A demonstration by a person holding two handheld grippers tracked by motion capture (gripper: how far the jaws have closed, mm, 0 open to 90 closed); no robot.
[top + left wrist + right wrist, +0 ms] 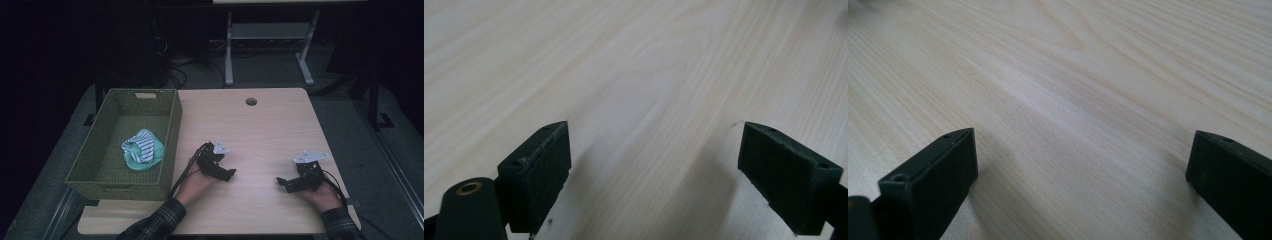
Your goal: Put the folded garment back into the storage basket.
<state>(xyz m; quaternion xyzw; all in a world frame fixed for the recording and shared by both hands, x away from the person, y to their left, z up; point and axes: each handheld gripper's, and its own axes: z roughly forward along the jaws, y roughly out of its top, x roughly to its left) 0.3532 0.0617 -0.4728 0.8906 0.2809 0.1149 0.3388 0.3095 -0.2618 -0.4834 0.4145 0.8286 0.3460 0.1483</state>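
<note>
I am looking down on a pale wood-grain table [270, 130] standing in a dim room, with a dark floor and the white legs of another desk [229, 55] lying beyond its far edge. A round cable hole [251, 101] is sitting near that far edge, well ahead of both tools. From the high view, I am seeing the left gripper [226, 174] and the right gripper [283, 183] resting low on the table, pointing toward each other and well apart. The left gripper view [654, 165] is showing me its jaws spread wide with bare wood between them; the right gripper view [1080, 170] is showing the same, jaws released and grasping nothing. To the left of the left gripper, a green woven basket [170, 135] is standing on the table's edge, with a mint-and-striped cloth [142, 149] lying bunched inside it near the wall closest to that gripper. That wall is standing between tool and cloth.
</note>
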